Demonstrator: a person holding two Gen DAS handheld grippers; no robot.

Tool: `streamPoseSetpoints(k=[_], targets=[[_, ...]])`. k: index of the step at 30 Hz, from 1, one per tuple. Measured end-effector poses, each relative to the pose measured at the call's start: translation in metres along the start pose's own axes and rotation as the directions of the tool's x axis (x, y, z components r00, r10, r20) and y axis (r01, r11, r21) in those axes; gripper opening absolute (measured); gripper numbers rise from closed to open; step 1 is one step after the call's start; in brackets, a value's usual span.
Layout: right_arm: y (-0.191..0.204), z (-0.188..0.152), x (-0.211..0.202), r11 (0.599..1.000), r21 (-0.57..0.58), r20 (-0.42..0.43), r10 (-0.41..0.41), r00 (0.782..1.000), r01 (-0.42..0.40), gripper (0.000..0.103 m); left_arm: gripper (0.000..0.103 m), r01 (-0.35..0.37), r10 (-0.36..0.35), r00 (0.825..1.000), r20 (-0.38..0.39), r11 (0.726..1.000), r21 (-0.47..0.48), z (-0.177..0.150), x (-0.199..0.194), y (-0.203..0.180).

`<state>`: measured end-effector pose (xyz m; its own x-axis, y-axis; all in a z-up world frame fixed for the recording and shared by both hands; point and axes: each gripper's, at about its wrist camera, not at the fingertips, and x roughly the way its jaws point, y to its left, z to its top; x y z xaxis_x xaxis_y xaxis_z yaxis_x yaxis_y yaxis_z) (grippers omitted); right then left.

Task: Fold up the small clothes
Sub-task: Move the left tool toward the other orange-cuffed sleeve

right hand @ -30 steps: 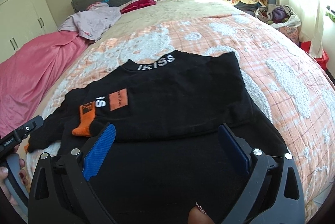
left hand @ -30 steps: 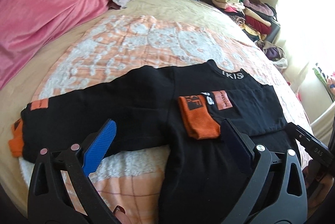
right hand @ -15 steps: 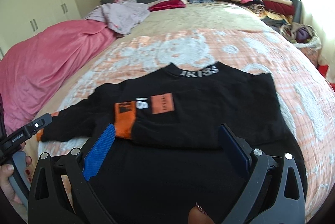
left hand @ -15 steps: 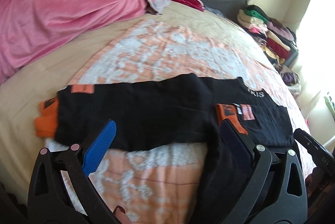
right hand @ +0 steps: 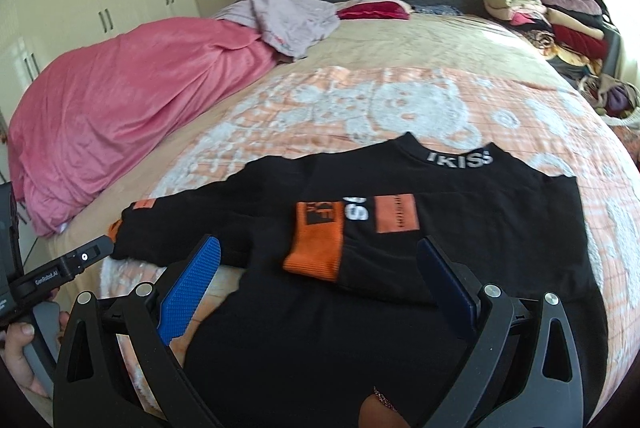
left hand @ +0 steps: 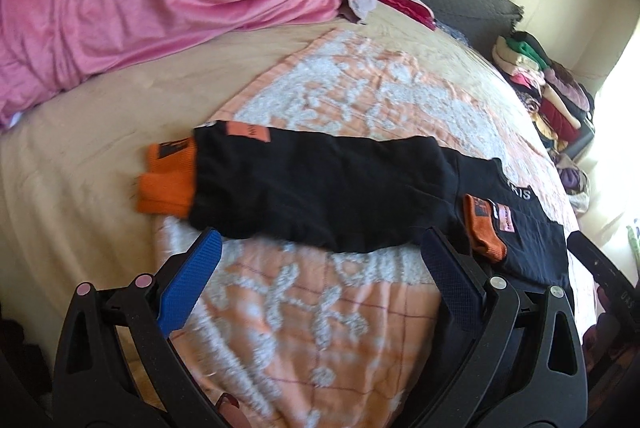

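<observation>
Bright daylight from right, blown-out glare, slight blur, fisheye-warped edges

Collar (right hand: 459,157): white "IKISS", 12 o'clock edge of the black top (right hand: 500,228); left wrist view shows only "RIS" (left hand: 520,192).
Chest, black top: white "S" plus a second partly hidden letter (right hand: 357,211), between the orange cuff (right hand: 318,242) at 9 o'clock and the orange patch (right hand: 397,214) at 3 o'clock.
Orange patch: dark print, unreadable.
Orange cuff: black block mark, unreadable.
Left gripper body (right hand: 60,274): white "GenRobot.AI".
Right gripper body (left hand: 618,292): letters resembling "DAS", uncertain.
</observation>
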<state>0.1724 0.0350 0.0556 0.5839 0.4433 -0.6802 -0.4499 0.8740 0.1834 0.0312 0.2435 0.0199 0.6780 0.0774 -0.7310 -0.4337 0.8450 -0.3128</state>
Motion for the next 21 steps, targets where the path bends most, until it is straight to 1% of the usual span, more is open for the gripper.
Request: streamPoseSetpoints(k=[4,8,10,15,16,19,21], targets=[[0.015,0.001,0.006,0.999,-0.034,-0.011,0.022,1.000,-0.022,0.098,0.093,-0.004,0.004,1.000,-0.011,1.000,-0.020,-0.002,-0.003,0.012],[0.029,0.001,0.011,0.998,-0.051,-0.021,0.044,0.999,-0.045,0.098,0.093,0.046,-0.049,0.998,-0.041,0.997,-0.059,-0.005,-0.001,0.024],[0.036,-0.001,0.012,0.996,-0.065,-0.027,0.058,0.998,-0.060,0.098,0.093,0.052,-0.056,0.997,-0.053,0.995,-0.080,-0.006,0.001,0.030],[0.049,-0.005,0.012,0.993,-0.087,-0.033,0.079,0.996,-0.081,0.098,0.093,0.089,-0.101,0.990,-0.097,0.988,-0.123,-0.010,0.010,0.040],[0.049,-0.006,0.012,0.993,-0.086,-0.034,0.081,0.996,-0.084,0.098,0.093,0.099,-0.113,0.988,-0.105,0.987,-0.129,-0.011,0.012,0.042],[0.050,-0.008,0.011,0.992,-0.082,-0.042,0.091,0.995,-0.094,0.098,0.093,0.165,-0.188,0.974,-0.125,0.971,-0.173,-0.014,0.018,0.047],[0.049,-0.008,0.010,0.993,-0.081,-0.041,0.088,0.995,-0.091,0.098,0.093,0.153,-0.180,0.975,-0.128,0.969,-0.196,-0.015,0.023,0.051]])
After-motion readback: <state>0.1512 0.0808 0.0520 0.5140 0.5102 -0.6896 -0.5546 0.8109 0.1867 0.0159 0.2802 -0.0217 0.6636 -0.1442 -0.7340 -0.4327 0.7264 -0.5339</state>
